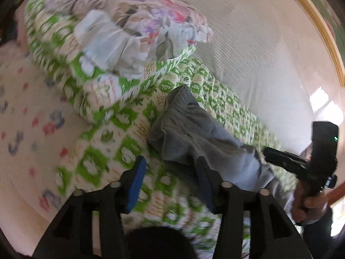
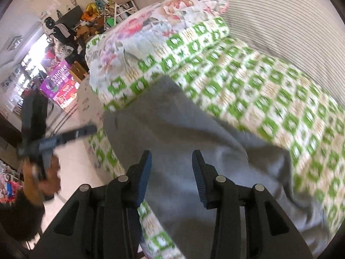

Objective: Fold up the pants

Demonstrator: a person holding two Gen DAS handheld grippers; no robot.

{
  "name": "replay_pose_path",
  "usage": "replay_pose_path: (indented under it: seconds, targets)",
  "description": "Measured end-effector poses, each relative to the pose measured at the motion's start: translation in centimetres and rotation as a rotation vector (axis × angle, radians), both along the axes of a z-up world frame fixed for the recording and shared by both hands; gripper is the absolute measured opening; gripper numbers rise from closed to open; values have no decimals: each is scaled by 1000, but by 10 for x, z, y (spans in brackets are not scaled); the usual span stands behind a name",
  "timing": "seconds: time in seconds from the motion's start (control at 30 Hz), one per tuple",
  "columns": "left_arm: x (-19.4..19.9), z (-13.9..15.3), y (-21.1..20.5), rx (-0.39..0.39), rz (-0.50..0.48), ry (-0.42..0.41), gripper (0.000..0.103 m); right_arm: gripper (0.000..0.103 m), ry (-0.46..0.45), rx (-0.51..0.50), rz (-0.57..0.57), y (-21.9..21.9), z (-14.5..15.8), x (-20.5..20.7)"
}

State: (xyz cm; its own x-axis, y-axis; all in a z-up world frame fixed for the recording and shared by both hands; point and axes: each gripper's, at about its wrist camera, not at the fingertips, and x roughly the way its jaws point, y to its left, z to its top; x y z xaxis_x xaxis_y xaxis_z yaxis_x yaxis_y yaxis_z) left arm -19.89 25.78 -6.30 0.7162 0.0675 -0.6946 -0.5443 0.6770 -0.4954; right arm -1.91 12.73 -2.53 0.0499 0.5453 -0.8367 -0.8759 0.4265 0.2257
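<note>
The grey pants (image 1: 194,133) lie on a green-and-white patterned quilt (image 1: 120,151) on the bed. My left gripper (image 1: 170,183) is open just above the quilt, its right finger at the near edge of the pants. The right gripper (image 1: 301,164) shows in the left wrist view, held in a hand at the pants' far end. In the right wrist view the pants (image 2: 194,151) spread wide under my right gripper (image 2: 171,177), which is open above the cloth and holds nothing. The left gripper (image 2: 64,136) appears blurred at the left, off the bed's edge.
A floral pillow (image 1: 133,30) lies on a folded part of the quilt beyond the pants. A striped white sheet (image 1: 248,43) covers the bed to the right. The bed's wooden edge (image 1: 319,28) runs along the far right. Cluttered shelves and a purple box (image 2: 58,79) stand past the bed.
</note>
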Motion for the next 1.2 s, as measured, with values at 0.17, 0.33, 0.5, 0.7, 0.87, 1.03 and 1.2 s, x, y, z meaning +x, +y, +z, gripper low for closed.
replay_pose_path:
  seconds: [0.17, 0.33, 0.5, 0.7, 0.87, 1.03, 1.2]
  targets:
    - [14, -16, -11, -112, 41, 4, 59, 41, 33, -15, 67, 52, -9, 21]
    - [38, -42, 11, -168, 99, 15, 59, 47, 53, -65, 117, 103, -27, 46]
    - [54, -67, 36, -271, 112, -24, 60, 55, 55, -119, 172, 147, -49, 67]
    - [70, -81, 40, -310, 118, -41, 64, 56, 108, -174, 227, 188, -87, 80]
    - [84, -85, 39, -276, 123, -45, 65, 26, 145, -172, 258, 194, -103, 76]
    - [78, -65, 28, -234, 101, -95, 30, 15, 171, -13, 307, 172, -60, 71]
    - [40, -1, -9, -150, 67, -213, 27, 15, 210, 185, 439, 145, 1, 55]
